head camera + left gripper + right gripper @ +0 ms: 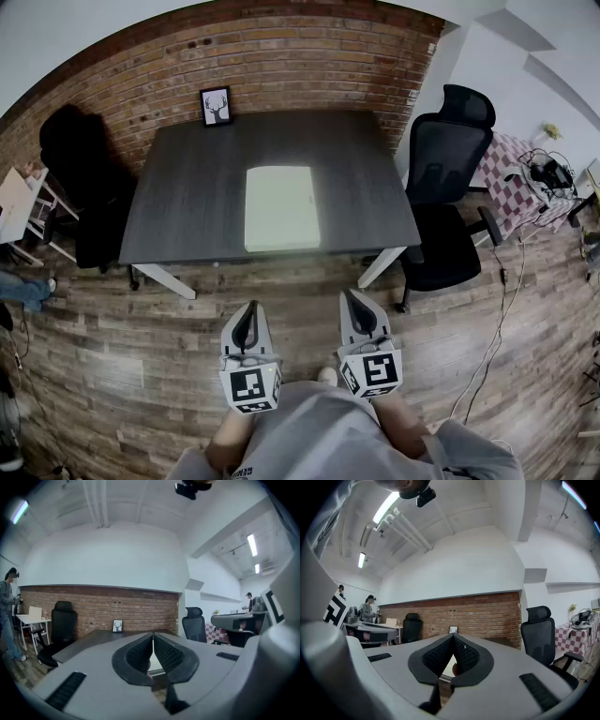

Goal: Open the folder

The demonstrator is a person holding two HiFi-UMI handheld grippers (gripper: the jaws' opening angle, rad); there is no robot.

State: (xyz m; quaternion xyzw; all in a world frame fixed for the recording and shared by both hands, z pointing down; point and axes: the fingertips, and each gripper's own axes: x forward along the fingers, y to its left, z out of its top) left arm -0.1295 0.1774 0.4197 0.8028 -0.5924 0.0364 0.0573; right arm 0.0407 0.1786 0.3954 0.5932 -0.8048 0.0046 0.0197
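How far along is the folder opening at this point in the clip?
Done: nothing visible. The folder lies flat on the table and looks closed. In hand: nothing. The left gripper and right gripper are both shut and empty, held over the floor short of the table. Left: reach the folder, catch its cover, lift it open.

Lighting: even, bright; ceiling tube lights (387, 507). Folder (281, 208) overexposed, glowing. Strong fisheye distortion, dark vignetted corners; near foreground soft.
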